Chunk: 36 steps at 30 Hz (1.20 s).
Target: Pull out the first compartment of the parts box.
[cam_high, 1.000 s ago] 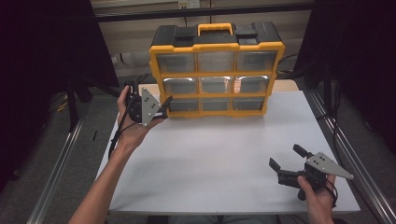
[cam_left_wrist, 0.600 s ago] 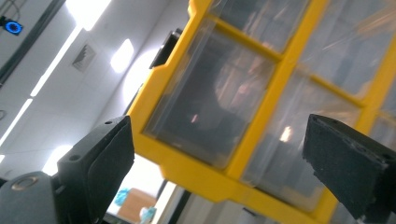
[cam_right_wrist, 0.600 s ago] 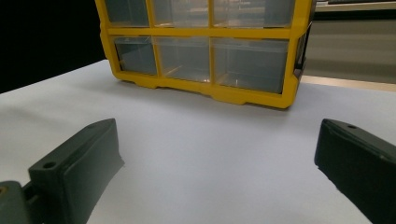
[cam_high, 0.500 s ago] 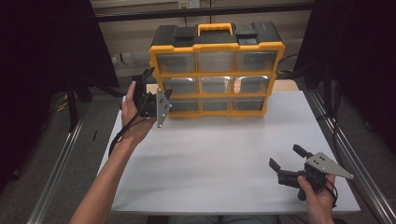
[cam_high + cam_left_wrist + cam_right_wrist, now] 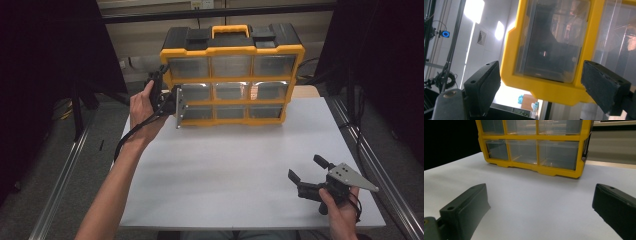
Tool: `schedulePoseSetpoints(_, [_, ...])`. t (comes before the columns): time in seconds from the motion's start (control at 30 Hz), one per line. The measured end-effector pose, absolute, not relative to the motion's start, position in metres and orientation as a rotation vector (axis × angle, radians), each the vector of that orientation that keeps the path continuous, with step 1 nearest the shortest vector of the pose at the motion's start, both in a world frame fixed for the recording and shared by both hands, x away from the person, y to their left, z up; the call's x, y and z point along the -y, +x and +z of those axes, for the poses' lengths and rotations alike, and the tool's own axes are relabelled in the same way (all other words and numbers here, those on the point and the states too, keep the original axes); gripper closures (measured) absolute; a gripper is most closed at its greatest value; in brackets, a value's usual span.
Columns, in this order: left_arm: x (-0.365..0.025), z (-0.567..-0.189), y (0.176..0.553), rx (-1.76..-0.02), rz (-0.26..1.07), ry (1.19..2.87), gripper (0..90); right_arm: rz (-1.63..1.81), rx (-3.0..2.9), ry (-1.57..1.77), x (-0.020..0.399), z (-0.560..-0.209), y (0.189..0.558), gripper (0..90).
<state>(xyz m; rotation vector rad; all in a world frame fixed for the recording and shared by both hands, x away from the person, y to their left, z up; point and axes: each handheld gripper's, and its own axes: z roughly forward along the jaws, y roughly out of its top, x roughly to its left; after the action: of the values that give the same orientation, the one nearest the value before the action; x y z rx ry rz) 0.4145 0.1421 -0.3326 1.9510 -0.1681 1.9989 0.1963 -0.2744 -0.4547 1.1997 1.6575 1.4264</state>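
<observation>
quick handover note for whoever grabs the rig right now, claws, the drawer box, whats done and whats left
Left claw: open, raised at the left end of the yellow-and-black plastic drawer organiser, level with its middle row; jaws straddle a clear corner drawer, not gripping it.
Right claw: open, holding nothing, low over the white table at its front right corner, pointing toward the organiser.
Organiser: upright at the table's back edge, all drawers look shut.
Done: nothing opened or moved that can be seen.
Left: probably close the left claw on a drawer and pull it out.
</observation>
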Motion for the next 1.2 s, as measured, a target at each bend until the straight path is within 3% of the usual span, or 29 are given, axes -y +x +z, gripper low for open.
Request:
schedulePoseSetpoints(0.2, [-0.137,-0.332,0.425,0.146,2.013,1.933,20.6,1.432,-1.65,1.211,0.274,-0.454,0.196,0.3])
schedulePoseSetpoints(0.3, [-0.136,-0.333,0.427,0.187,2.024,1.945,28.3,1.432,-1.647,1.204,0.274,-0.454,0.196,0.3])
schedulePoseSetpoints(0.47, [-0.131,-0.339,0.433,0.213,2.05,1.94,29.8,1.432,-1.657,1.199,0.275,-0.454,0.195,0.3])
schedulePoseSetpoints(0.6, [-0.13,-0.339,0.44,0.233,2.054,1.963,37.2,1.43,-1.654,1.195,0.275,-0.454,0.196,0.3])
schedulePoseSetpoints(0.93, [-0.129,-0.334,0.445,0.252,2.066,1.986,40.3,1.432,-1.651,1.193,0.276,-0.454,0.196,0.1])
schedulePoseSetpoints(1.2, [-0.129,-0.327,0.446,0.265,2.089,1.988,52.1,1.443,-1.655,1.196,0.275,-0.455,0.197,0.0])
